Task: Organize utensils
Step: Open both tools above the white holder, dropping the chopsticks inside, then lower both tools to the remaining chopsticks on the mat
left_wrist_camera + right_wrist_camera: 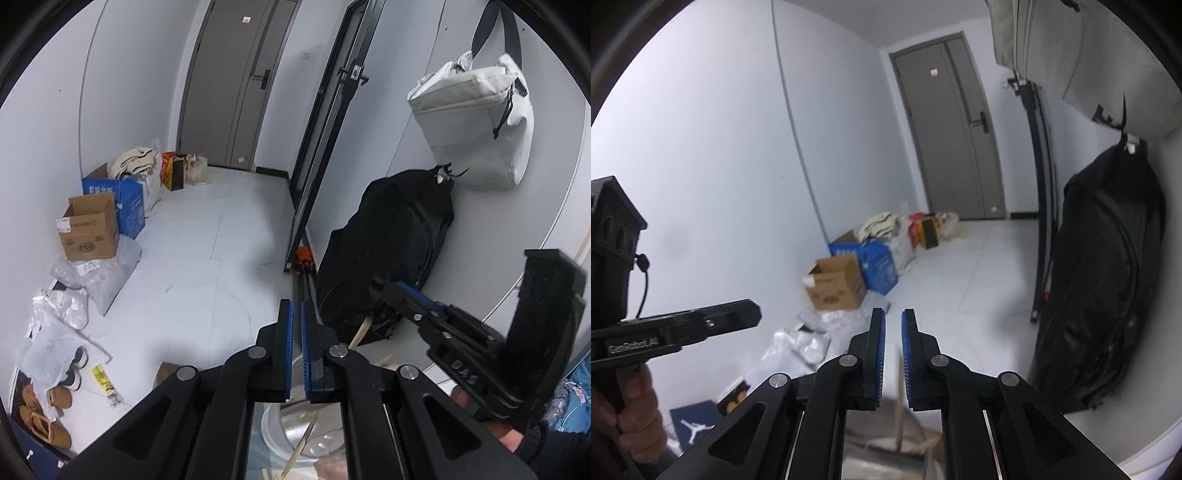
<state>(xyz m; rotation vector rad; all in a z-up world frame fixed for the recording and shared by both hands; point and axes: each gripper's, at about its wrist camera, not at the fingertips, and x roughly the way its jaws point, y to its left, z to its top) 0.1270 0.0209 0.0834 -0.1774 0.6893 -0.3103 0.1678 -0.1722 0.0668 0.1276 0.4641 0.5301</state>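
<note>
In the left wrist view, the left gripper (296,314) is seen raised and pointed across a tiled floor (207,258), its blue-padded fingers (289,332) drawn nearly together with a thin gap and nothing between them. Below the fingers, a round metal bowl (314,439) is visible, with wooden chopsticks (301,446) lying across it; a further chopstick (360,334) is seen just right of the fingers. The right gripper (384,288) is seen at the right, side-on, so its finger state cannot be told from here. A white bag (476,122) hangs on the wall above a black backpack (380,240). In the right wrist view, the right gripper (893,328) is shown with its fingers (908,354) slightly parted, and a single chopstick (898,398) stands in the gap; contact with the pads cannot be confirmed. The left gripper (753,314) is seen at the left, held by a hand (635,410). A cardboard box (836,282) rests on the floor beyond.
</note>
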